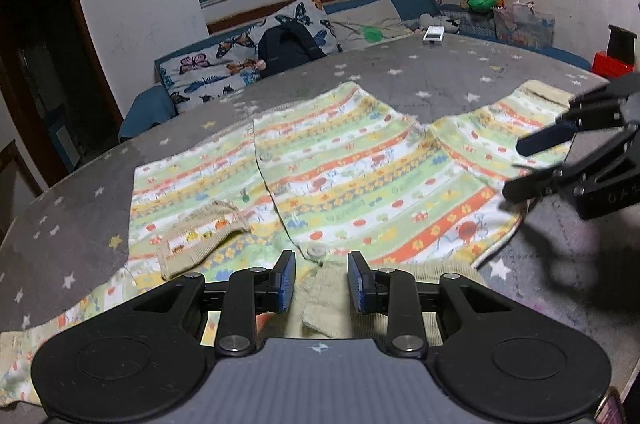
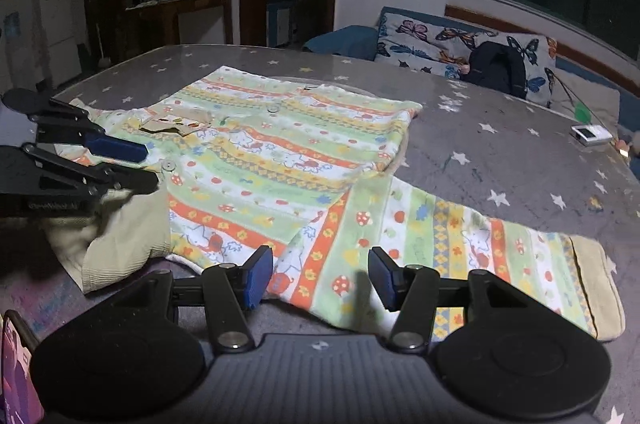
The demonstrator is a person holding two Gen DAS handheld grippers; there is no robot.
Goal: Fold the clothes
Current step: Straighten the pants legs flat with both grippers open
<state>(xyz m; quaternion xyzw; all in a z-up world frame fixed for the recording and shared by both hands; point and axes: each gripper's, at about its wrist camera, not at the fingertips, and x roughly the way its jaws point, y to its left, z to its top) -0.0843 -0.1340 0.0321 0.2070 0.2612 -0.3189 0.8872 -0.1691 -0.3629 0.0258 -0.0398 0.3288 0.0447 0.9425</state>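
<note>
A child's striped, patterned button shirt (image 1: 340, 179) lies spread flat on the grey star-print table cover (image 1: 440, 83), one sleeve stretched out to the side (image 2: 460, 244). My left gripper (image 1: 321, 282) is open over the beige ribbed collar (image 1: 320, 300) at the shirt's near edge. It also shows in the right wrist view (image 2: 140, 165), open above the collar. My right gripper (image 2: 320, 278) is open just above the sleeve near the armpit. In the left wrist view it (image 1: 516, 167) hovers open over the shirt's right edge.
A white handheld device (image 2: 590, 135) lies on the table's far side. A sofa with butterfly cushions (image 1: 224, 63) and a black backpack (image 1: 288, 49) stands behind the table. A phone (image 2: 16, 376) sits at the near left edge.
</note>
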